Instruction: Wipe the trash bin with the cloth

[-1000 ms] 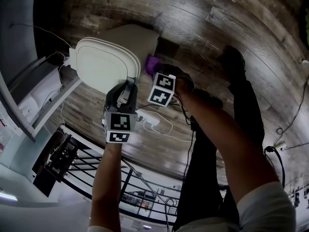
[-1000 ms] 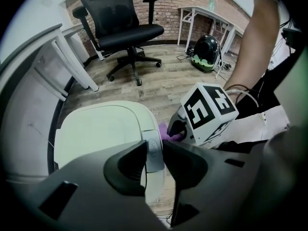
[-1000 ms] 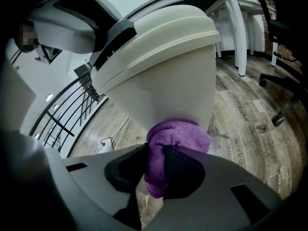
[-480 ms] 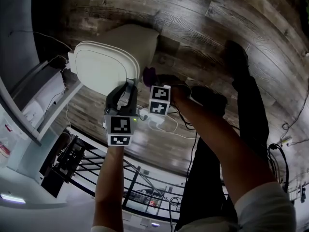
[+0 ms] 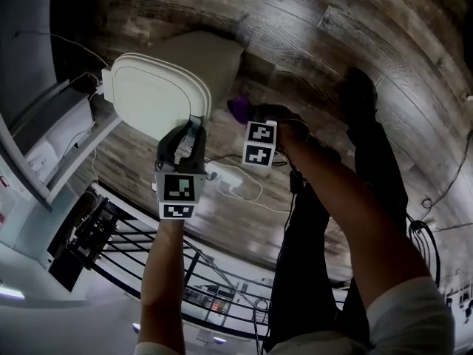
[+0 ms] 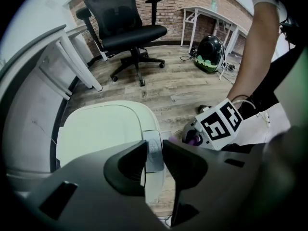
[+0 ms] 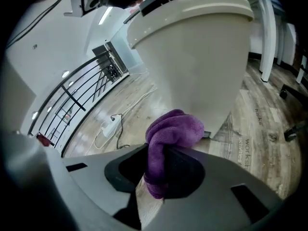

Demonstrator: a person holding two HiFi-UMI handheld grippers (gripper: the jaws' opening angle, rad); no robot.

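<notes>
Two grippers, one cloth, one trash bin: one gripper on the bin, the other on the cloth.

Left gripper [image 6: 154, 154] jaws clenched on the single grey lid tab [image 6: 153, 144] at the lid's near edge. Right gripper [image 7: 155, 158] jaws grasping one bunched purple cloth [image 7: 174, 126], which bulges out past the jaw tips just beside the bin's side wall, low down; contact can't be told. One cream trash bin [image 7: 192, 57] stands upright on the wood floor [image 5: 310, 35], long axis vertical, body narrowing downward. Its one lid [image 5: 151, 98] is on top, facing up at the head view, tab end toward the person. One white power strip [image 5: 225, 177] lies on the floor near the bin; one black office chair [image 6: 130, 28] stands well apart.
</notes>
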